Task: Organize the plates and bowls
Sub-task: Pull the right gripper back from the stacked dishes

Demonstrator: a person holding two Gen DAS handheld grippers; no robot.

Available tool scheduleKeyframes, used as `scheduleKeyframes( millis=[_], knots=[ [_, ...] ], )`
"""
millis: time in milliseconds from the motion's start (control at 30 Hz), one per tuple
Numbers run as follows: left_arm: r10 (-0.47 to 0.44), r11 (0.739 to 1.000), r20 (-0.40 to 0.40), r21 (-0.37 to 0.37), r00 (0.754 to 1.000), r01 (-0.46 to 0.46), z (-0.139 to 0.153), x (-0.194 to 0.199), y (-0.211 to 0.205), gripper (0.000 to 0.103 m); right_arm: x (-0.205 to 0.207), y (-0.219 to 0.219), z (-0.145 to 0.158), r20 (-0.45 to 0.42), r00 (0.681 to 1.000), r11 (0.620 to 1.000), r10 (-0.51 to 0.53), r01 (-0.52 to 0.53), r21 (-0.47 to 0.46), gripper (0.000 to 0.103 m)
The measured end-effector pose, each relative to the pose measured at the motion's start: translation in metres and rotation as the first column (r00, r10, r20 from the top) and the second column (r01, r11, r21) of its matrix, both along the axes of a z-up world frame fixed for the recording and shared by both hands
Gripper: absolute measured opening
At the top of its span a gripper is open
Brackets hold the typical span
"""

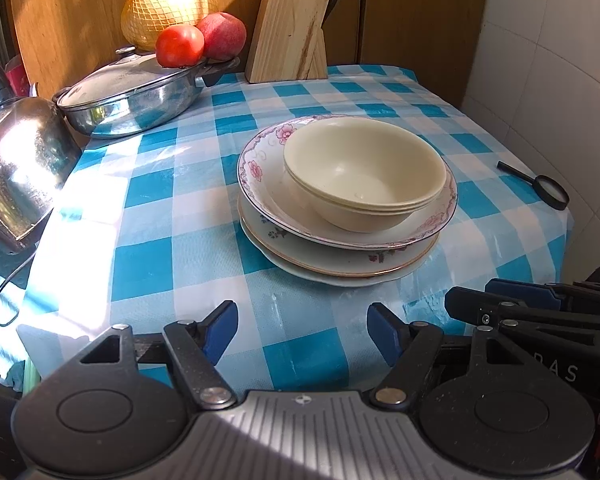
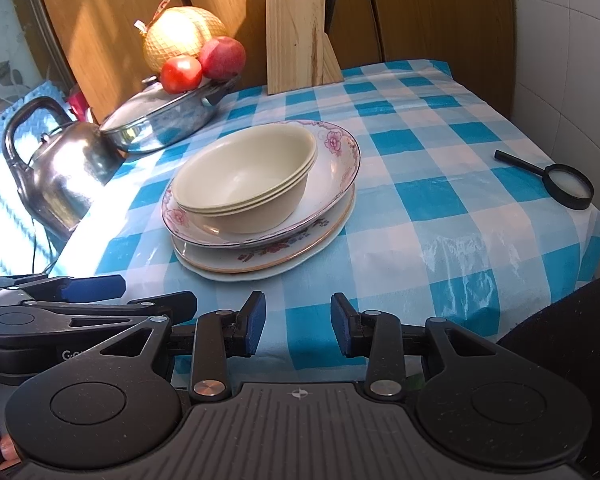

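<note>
The stacked floral-rimmed ceramic plates (image 1: 342,252) hide one another; only their rims show, and the count is unclear. The nested cream plastic bowls (image 1: 364,172) sit upright, mouths up, on the top plate at mid blue-and-white checked tablecloth (image 1: 148,264). The left gripper (image 1: 302,334) and right gripper (image 2: 298,324) stand wide apart, empty, near the table's front edge, clear of the stack.
</note>
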State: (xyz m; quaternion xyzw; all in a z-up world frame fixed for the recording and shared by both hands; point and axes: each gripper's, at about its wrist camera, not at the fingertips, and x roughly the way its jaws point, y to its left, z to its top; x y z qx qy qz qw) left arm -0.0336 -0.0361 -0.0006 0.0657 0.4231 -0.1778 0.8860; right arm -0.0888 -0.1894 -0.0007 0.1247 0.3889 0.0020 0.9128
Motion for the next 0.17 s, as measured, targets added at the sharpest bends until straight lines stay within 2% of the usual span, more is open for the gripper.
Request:
scheduleKeyframes(
  millis=[167],
  knots=[
    [0.002, 1.000, -0.002, -0.004, 1.000, -0.002, 0.0000, -0.0003, 0.0007, 0.065, 0.0004, -0.0002, 0.0000, -0.001, 1.000, 1.000, -0.002, 0.002, 0.001, 0.047]
  ],
)
